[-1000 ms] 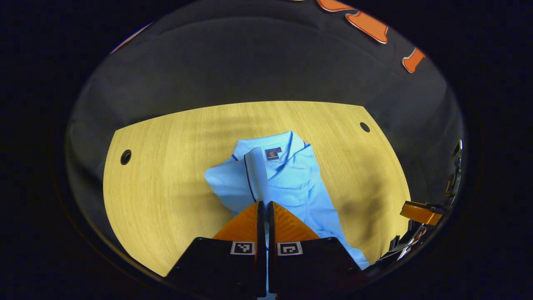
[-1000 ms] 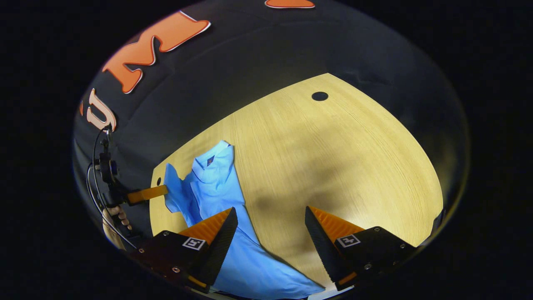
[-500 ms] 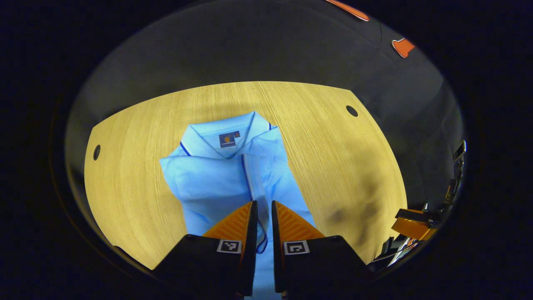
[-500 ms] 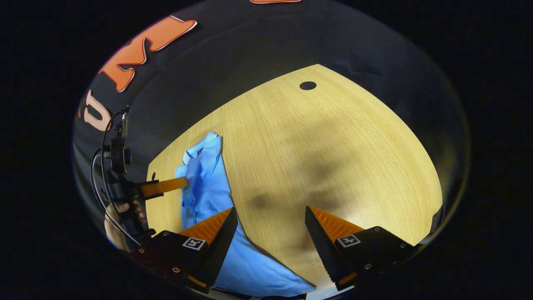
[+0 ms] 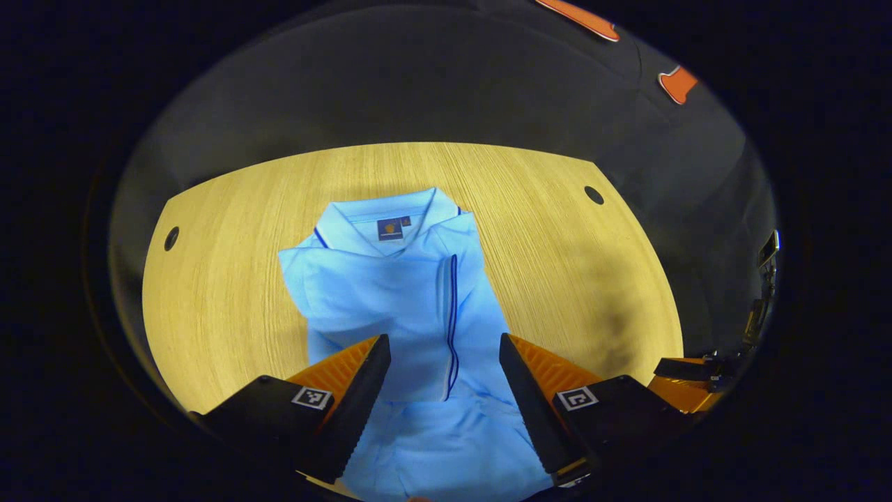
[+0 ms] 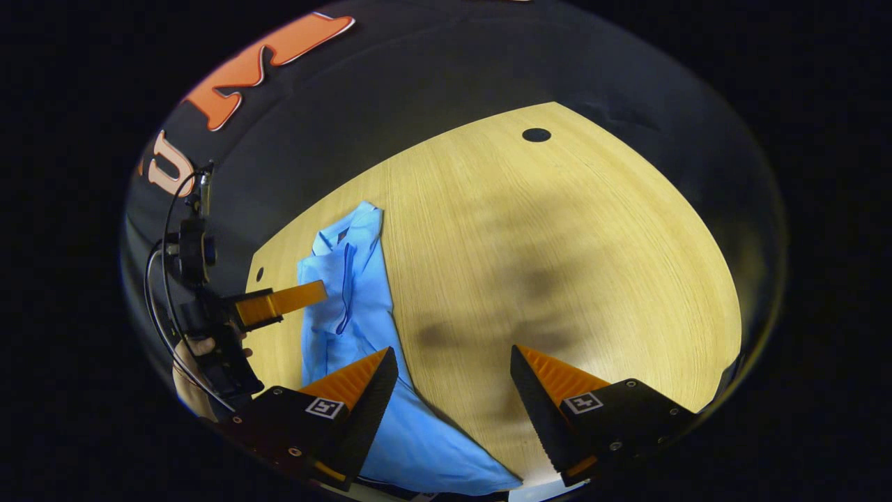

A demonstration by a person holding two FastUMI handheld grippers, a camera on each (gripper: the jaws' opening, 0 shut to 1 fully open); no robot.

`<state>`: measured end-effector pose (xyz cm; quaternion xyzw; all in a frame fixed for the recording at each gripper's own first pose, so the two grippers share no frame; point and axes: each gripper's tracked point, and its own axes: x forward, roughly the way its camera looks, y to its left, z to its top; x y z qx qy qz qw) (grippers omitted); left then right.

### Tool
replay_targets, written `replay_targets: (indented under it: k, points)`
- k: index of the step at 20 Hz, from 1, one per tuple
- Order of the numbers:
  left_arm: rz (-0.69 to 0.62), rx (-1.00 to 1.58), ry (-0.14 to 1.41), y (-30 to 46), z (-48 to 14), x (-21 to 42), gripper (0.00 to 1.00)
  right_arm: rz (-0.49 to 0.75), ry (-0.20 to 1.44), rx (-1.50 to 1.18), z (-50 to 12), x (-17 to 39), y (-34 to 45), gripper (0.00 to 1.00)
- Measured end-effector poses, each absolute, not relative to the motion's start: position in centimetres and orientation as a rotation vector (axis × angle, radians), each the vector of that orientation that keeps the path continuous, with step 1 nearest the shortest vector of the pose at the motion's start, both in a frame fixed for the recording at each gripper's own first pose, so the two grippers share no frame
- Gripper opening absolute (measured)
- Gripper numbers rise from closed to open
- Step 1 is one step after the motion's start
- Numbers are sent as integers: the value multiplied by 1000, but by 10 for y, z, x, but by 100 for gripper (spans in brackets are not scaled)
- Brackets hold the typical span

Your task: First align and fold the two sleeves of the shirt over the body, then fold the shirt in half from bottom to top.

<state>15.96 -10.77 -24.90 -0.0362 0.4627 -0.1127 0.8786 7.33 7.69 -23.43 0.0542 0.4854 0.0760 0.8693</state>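
Sleeves (image 5: 418, 307) look folded over the shirt (image 5: 411, 418), so both spread, empty claws, left (image 5: 444, 355) and right (image 6: 453, 366), next need its bottom hem.

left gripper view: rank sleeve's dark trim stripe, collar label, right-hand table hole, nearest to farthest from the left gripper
From the left gripper, jaws open over the shirt:
1. Trim stripe, just ahead, running between the fingertips.
2. Collar label, farther up, slightly left of centre.
3. Table hole, far right near the table's back edge.
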Motion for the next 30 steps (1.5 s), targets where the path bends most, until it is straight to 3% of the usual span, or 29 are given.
replay_targets:
  k: [8, 16, 30]
  points:
    - [-128, -112, 948, -28, -246, 102, 100, 204, 1038, -42, -255, 54, 109, 98]
    - [-78, -137, 1000, 30, -280, 4, 100, 196, 1087, -141, -277, -6, 117, 99]
    - [-88, -83, 1154, 34, -339, -174, 100, 134, 1224, -315, -328, -135, 73, 99]
